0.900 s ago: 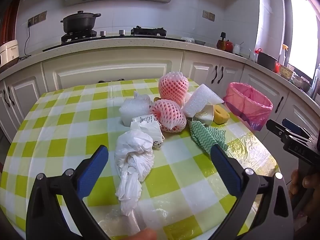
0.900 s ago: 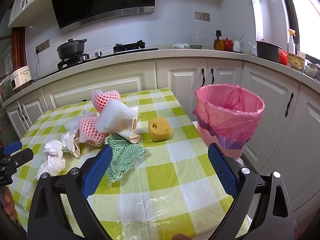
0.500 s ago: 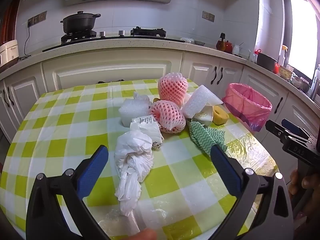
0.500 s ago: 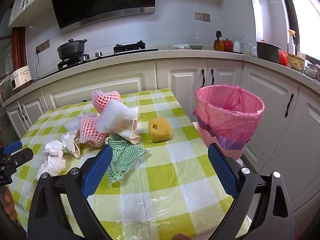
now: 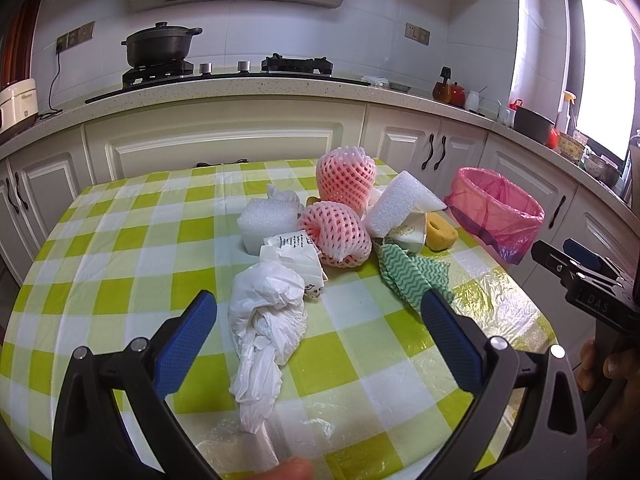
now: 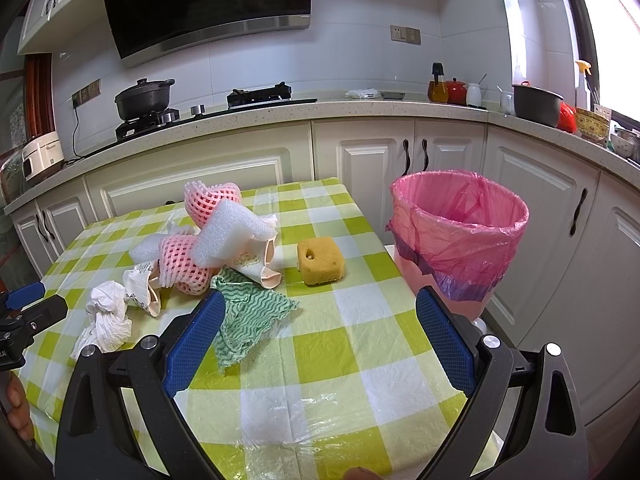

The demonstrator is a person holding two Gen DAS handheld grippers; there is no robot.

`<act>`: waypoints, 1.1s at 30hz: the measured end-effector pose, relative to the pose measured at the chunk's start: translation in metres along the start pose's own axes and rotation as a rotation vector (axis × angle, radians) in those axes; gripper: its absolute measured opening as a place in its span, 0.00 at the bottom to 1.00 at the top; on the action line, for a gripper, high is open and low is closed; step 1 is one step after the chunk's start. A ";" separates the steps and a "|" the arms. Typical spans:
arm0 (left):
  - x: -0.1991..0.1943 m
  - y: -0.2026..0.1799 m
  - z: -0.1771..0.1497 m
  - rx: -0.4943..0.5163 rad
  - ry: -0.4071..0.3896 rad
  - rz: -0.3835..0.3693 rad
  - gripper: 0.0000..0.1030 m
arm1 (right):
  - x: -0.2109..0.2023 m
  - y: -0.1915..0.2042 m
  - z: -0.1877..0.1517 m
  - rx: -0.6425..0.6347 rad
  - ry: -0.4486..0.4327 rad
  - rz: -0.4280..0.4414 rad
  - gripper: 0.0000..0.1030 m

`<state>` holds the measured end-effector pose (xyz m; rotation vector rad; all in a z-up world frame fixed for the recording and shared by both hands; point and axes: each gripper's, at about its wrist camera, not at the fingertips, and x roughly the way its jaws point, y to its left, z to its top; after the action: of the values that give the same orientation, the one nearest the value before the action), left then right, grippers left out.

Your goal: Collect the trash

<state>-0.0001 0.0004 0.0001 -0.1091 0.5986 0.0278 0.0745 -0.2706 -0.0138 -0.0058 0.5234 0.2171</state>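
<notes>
checked table [image 5: 120,240] carries crumpled bag [image 5: 268,312], green cloth [image 6: 248,312], sponge [image 6: 320,260], foam pile [image 5: 344,216].

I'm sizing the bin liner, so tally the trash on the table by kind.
Pink foam fruit nets: 2
White foam blocks: 2
Crushed paper cups: 2
White plastic bag: 1
Green wavy cloth: 1
Yellow sponge: 1
Total: 9

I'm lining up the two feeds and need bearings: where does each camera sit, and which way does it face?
Left wrist: on the left gripper, facing the white plastic bag; fingers at the right edge.
Right wrist: on the right gripper, facing the yellow sponge and pink-lined bin; fingers at the left edge.
Shared: the checked table and its trash.
</notes>
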 end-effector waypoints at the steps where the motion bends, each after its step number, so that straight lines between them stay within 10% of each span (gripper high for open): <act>1: 0.000 0.000 0.000 0.000 0.000 0.000 0.96 | 0.000 0.000 0.000 0.000 0.001 0.001 0.87; 33: 0.000 0.000 0.000 -0.002 -0.003 -0.001 0.96 | 0.000 0.002 0.001 -0.004 -0.004 0.001 0.87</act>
<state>0.0002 0.0004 -0.0002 -0.1109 0.5953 0.0276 0.0742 -0.2692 -0.0130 -0.0092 0.5188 0.2191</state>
